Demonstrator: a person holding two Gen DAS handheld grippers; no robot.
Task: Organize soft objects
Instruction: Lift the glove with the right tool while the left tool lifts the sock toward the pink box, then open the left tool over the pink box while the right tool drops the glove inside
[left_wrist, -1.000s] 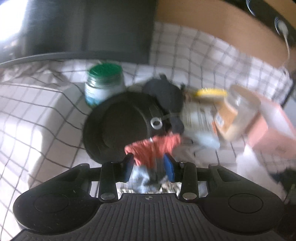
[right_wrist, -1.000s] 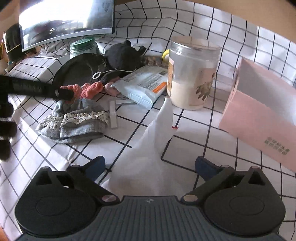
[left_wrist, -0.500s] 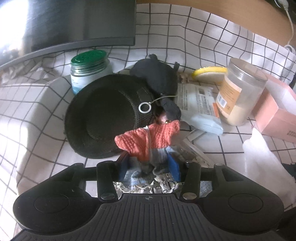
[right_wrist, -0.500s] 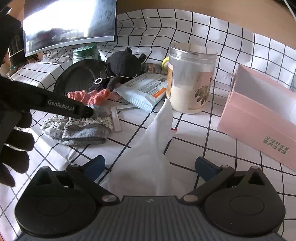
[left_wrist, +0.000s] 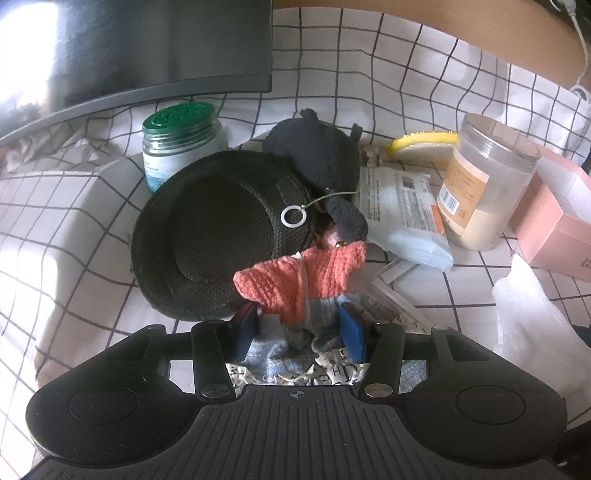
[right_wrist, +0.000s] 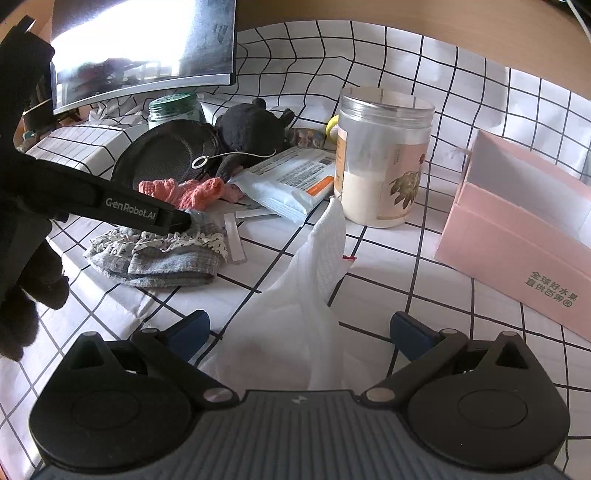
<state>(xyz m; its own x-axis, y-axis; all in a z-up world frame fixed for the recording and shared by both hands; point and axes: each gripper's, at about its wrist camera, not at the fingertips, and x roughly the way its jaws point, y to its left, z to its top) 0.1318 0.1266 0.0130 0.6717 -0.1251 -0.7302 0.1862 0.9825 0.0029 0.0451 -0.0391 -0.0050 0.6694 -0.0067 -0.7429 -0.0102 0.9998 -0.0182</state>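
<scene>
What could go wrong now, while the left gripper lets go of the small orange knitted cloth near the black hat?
1. The left gripper is opening, yet the orange cloth still lies between its pads; it may catch and get dragged off the grey sock.
2. The ring cord of the black plush toy lies close and might snag.
3. The right gripper, open over the white cloth, may shift it.

Green-lidded jar (left_wrist: 181, 144), powder jar (right_wrist: 384, 158), pink box (right_wrist: 517, 236), monitor (right_wrist: 144, 48), sealed packet (right_wrist: 291, 181), checked cloth (right_wrist: 461, 88)
</scene>
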